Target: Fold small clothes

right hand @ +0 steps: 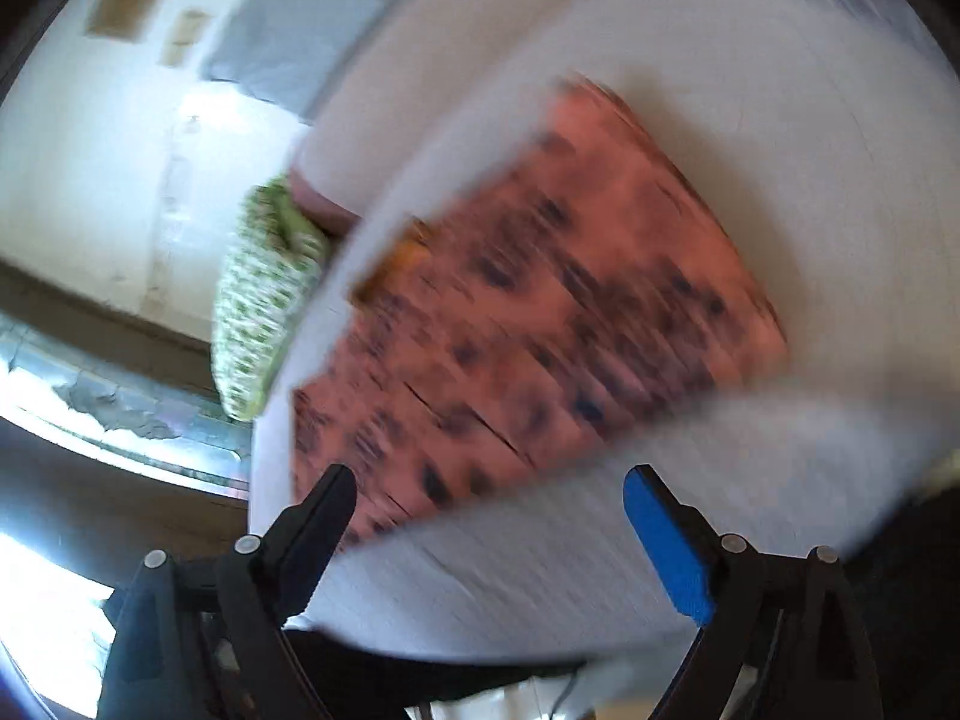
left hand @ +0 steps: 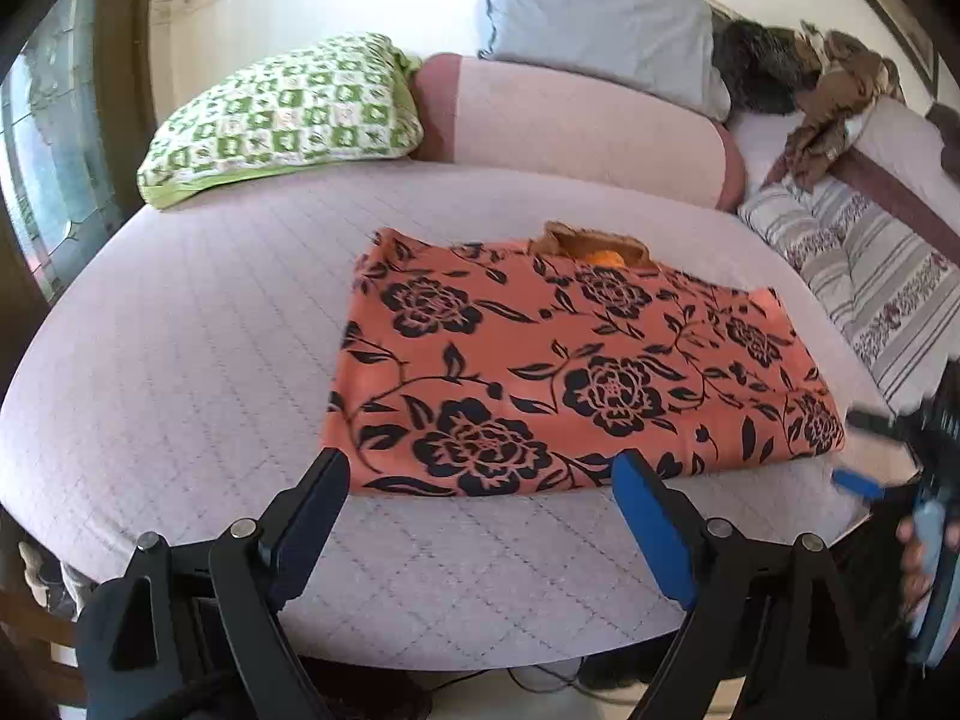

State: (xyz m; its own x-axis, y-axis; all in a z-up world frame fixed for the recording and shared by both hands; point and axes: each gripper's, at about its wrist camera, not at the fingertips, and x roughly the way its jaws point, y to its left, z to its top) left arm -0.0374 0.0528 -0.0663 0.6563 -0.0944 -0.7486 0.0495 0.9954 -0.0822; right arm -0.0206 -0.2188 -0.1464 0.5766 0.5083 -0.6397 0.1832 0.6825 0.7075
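Bare mattress (left hand: 180, 360) around folded garment (left hand: 570, 360)

Bare mattress (left hand: 180, 360) left of garment (left hand: 570, 360)

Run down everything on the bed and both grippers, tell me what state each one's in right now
orange floral garment: folded into a flat rectangle on the bed.
green checked pillow: lying flat at the head of the bed.
left gripper: open, empty, at the garment's near edge.
right gripper: open, empty, picture blurred.
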